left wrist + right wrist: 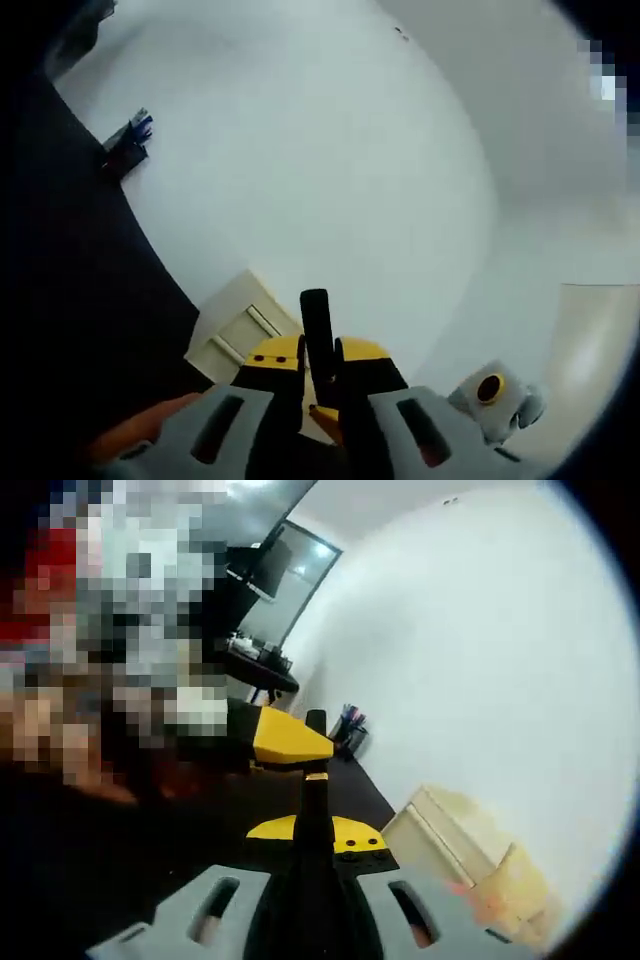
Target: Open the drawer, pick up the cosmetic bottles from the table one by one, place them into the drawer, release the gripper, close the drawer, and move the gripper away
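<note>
Both grippers are showing jaws pressed together on nothing: the left gripper (322, 405) and the right gripper (313, 880). Beyond them the pale drawer unit (470, 855) is sitting shut against the white wall (330, 170), well apart. No cosmetic bottles are identifiable. A blind reach risks striking the unit's corner; open room is lying between.

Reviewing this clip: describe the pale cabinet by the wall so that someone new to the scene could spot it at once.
Start from the big white wall in the right gripper view and follow it down to where it meets the dark floor. There stands a low cream-coloured cabinet with panelled drawer fronts. It is the one pale boxy piece there; the other items farther along the wall are small and dark.
</note>
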